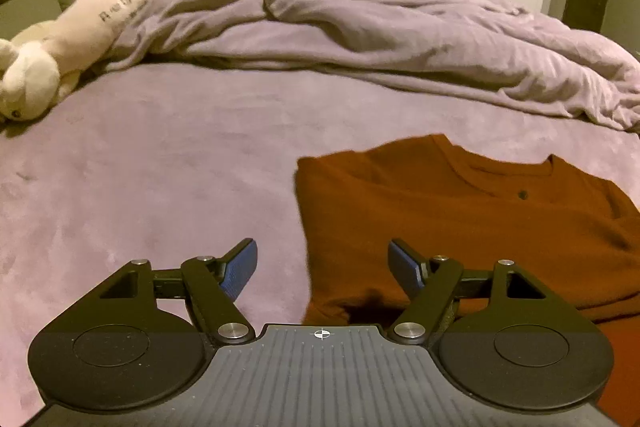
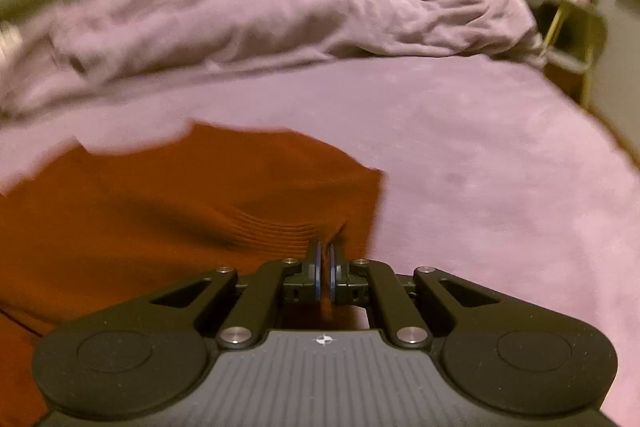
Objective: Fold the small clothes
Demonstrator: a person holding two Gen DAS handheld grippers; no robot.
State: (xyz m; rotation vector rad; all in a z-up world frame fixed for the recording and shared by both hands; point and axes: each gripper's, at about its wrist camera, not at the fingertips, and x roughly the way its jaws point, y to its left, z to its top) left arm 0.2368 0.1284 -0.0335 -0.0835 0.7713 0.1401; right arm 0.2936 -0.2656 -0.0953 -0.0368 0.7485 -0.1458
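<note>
The rust-orange shirt (image 1: 460,223) lies collar-up on the purple bed (image 1: 160,167), partly folded with a straight left edge, right gripper (image 2: 326,259) pinched tight on its ribbed hem, left gripper (image 1: 322,267) spread wide over that edge.

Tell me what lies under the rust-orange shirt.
The rust-orange shirt lies on the purple bed cover, which shows all around it. Whatever is directly beneath the fabric is covered and cannot be seen.
</note>
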